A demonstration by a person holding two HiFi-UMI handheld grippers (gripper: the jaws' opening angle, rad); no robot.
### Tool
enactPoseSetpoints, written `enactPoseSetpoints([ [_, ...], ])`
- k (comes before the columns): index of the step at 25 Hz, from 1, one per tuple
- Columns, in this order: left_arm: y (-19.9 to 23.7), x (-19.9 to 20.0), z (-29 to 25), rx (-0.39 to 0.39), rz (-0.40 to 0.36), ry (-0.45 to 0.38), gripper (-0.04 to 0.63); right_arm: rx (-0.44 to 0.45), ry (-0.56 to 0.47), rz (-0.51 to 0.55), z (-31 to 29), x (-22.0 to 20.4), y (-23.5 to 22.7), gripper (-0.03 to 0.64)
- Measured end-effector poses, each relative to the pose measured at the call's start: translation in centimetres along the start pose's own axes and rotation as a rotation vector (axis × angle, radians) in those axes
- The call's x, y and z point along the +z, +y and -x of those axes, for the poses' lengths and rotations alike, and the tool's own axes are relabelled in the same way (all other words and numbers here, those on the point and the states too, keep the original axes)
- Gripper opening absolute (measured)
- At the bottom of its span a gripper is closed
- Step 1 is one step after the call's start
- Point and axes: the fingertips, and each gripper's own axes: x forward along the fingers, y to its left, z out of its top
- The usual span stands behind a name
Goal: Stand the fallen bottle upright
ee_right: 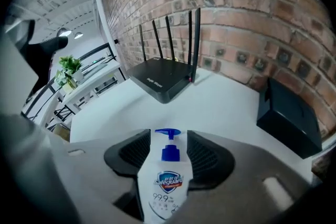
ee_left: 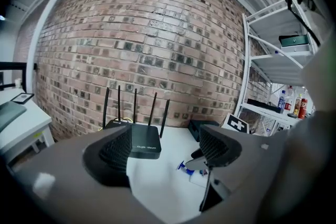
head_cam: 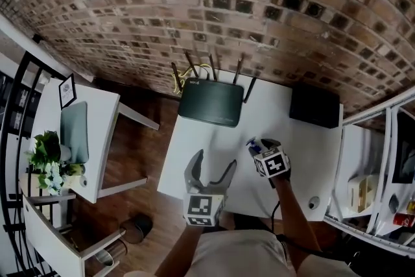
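Observation:
A white hand-wash bottle (ee_right: 167, 181) with a blue pump sits between the pads of my right gripper (ee_right: 168, 152), pump end pointing away along the jaws. The jaws are shut on its body. In the head view the bottle (head_cam: 253, 146) shows at the gripper's tip (head_cam: 264, 144), right of centre on the white table (head_cam: 201, 133). From the left gripper view the bottle (ee_left: 191, 169) lies low over the tabletop, pump to the left. My left gripper (head_cam: 213, 162) hovers near the table's front edge, open with nothing between its fingers (ee_left: 118, 150).
A black router (head_cam: 211, 100) with several antennas stands at the back of the table against the brick wall. A black box (head_cam: 314, 106) sits at the back right corner. A white shelf rack (head_cam: 382, 159) stands to the right, a second white table with a plant (head_cam: 52, 162) to the left.

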Motion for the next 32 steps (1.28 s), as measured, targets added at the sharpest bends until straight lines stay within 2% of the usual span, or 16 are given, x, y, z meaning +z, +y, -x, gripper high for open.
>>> enactPoseSetpoints([
  [4,1.2,-0.3,-0.4,0.01,0.006,0.011,0.413,-0.01,0.099,0.033,-2.0,-0.6,-0.4,0.207],
  [9,2.8,-1.0,0.1,0.04,0.032,0.032,0.413,-0.023,0.153,0.02,-3.3,-1.1,-0.4,0.189],
  [20,3.6,-1.1,0.3,0.048,0.061,0.034,0.413,-0.034,0.201,-0.016,-4.6,-1.8,-1.1,0.144],
  [22,3.6,-1.2,0.5,0.051,0.062,0.036,0.413,-0.034,0.182,-0.066,-3.9,-1.3,-1.1,0.134],
  [25,3.6,-1.6,0.8,0.054,0.071,0.042,0.413,-0.067,0.091,-0.125,-2.2,-0.1,-1.5,0.084],
  [28,3.7,-1.9,1.1,0.057,0.095,0.047,0.413,-0.08,0.014,-0.118,-1.2,0.6,-1.3,0.078],
  [32,3.1,-1.4,1.3,0.048,0.086,0.037,0.411,-0.114,-0.068,-0.118,0.9,0.9,-1.3,0.077],
])
